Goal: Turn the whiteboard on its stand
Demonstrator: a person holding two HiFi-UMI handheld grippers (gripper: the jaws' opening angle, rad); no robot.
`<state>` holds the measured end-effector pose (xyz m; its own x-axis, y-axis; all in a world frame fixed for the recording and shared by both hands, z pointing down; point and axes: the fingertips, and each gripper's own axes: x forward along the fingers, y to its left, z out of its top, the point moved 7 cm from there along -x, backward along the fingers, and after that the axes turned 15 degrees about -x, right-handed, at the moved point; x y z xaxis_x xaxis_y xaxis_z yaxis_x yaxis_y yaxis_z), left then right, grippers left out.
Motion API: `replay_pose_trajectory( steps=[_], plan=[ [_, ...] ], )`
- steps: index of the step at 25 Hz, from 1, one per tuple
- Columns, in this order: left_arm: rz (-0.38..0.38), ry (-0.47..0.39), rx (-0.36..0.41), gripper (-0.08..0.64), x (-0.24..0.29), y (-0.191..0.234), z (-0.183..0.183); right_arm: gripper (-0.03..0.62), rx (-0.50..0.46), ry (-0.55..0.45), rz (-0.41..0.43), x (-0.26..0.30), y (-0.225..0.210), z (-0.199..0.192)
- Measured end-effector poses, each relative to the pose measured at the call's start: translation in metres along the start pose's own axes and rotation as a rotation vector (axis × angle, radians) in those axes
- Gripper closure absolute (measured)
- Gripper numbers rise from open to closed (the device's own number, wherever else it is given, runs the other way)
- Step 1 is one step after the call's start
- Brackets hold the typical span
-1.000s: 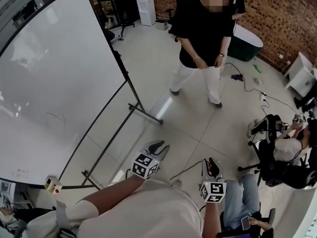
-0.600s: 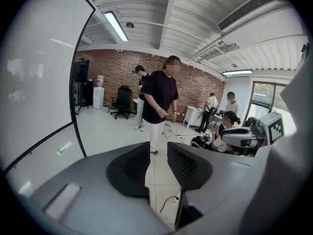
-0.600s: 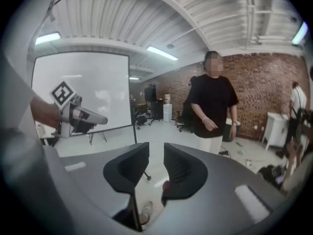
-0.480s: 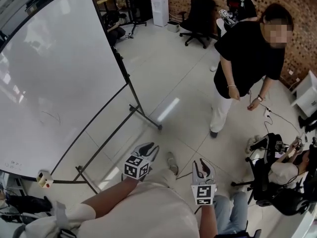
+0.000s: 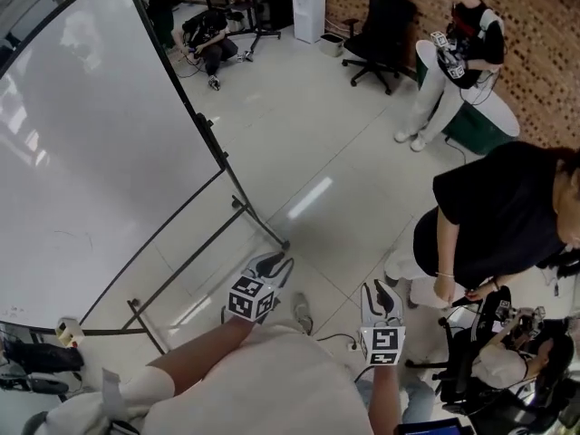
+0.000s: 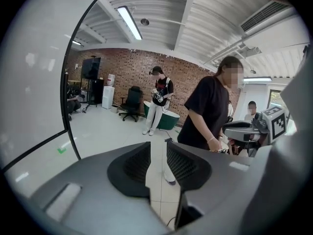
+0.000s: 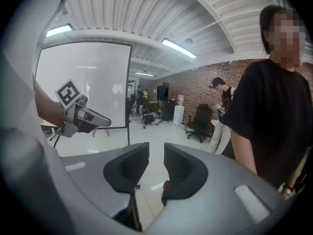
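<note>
The large whiteboard (image 5: 91,152) stands on its black wheeled stand (image 5: 258,225) at the left, with its right edge facing me. My left gripper (image 5: 276,263) hovers low in front of my body, apart from the stand's foot. Its jaws are closing, with a narrow gap and nothing between them (image 6: 157,148). My right gripper (image 5: 385,293) hangs beside it to the right, open by a narrow gap and empty (image 7: 156,153). The board fills the left edge (image 6: 34,72) of the left gripper view and shows further off (image 7: 93,82) in the right gripper view.
A person in a black shirt (image 5: 498,216) bends close at my right. Another person (image 5: 453,53) stands by a green tub (image 5: 480,120) at the back, near an office chair (image 5: 385,25). Someone sits low at the right (image 5: 507,361). A cable (image 5: 340,341) lies on the floor.
The person in black has walked from the middle of the floor to close on my right. Both grippers stay low in front of me, away from the board.
</note>
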<state>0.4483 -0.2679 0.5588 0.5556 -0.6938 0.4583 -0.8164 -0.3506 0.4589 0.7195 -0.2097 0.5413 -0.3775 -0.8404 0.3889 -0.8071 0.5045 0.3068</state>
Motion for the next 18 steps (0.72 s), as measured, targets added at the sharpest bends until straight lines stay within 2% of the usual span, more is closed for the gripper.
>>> replay_pose_trajectory(
  steps=[4, 7, 14, 18],
  plan=[
    [0.046, -0.039, -0.022, 0.443, 0.027, 0.01, 0.028, 0.498, -0.027, -0.022, 0.038, 0.053, -0.045, 0.013],
    [0.118, -0.072, -0.047, 0.443, 0.034, 0.022, 0.043, 0.499, -0.046, -0.067, 0.099, 0.096, -0.071, 0.034],
    [0.303, -0.151, -0.132, 0.468, 0.038, 0.057, 0.06, 0.497, -0.094, -0.181, 0.316, 0.186, -0.091, 0.093],
    [0.457, -0.255, -0.187, 0.497, 0.042, 0.063, 0.075, 0.498, -0.069, -0.2, 0.489, 0.247, -0.104, 0.105]
  ],
)
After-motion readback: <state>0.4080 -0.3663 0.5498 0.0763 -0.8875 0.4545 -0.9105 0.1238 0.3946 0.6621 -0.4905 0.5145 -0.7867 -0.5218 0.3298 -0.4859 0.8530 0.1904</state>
